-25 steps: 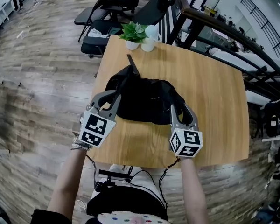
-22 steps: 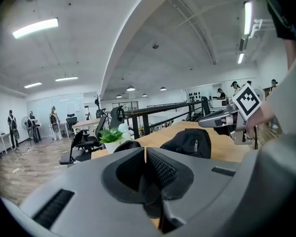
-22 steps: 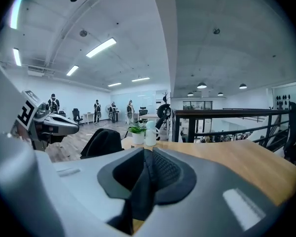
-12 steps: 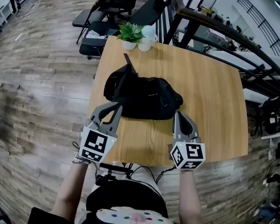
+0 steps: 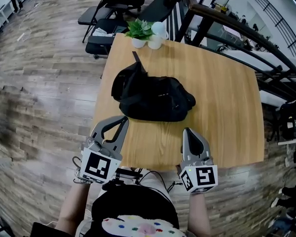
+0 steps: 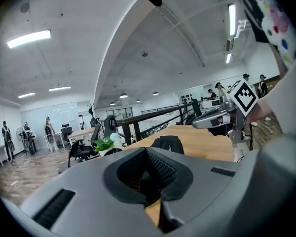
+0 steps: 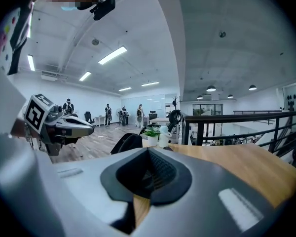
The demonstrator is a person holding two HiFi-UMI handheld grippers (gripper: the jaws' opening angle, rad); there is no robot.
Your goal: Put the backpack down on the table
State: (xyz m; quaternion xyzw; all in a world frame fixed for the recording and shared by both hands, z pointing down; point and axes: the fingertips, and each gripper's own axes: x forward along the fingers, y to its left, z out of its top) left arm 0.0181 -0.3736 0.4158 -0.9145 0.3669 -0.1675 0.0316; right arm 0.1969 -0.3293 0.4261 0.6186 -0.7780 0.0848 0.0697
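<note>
The black backpack point(image 5: 153, 97) lies slumped on the wooden table point(image 5: 222, 98), with a strap pointing toward the far edge. Neither gripper touches it. My left gripper point(image 5: 121, 120) hangs over the table's near left edge, shut and empty. Over the near edge to its right is my right gripper point(image 5: 187, 132), also shut with nothing in it. In the left gripper view the backpack point(image 6: 168, 143) shows beyond the closed jaws, and the right gripper point(image 6: 214, 120) is off to the right. In the right gripper view the backpack point(image 7: 128, 142) sits ahead, with the left gripper point(image 7: 69, 125) at the left.
A small potted plant point(image 5: 139, 31) and a white rounded object point(image 5: 158, 33) stand at the table's far edge. Black office chairs point(image 5: 108, 14) sit beyond the table, and a dark railing point(image 5: 237, 28) runs along the right. Wood flooring surrounds the table.
Both grippers have drawn back from the backpack toward the table's near edge and risen a little. The right jaws, open beside the bag earlier, are now shut. The backpack stays where it lay.
</note>
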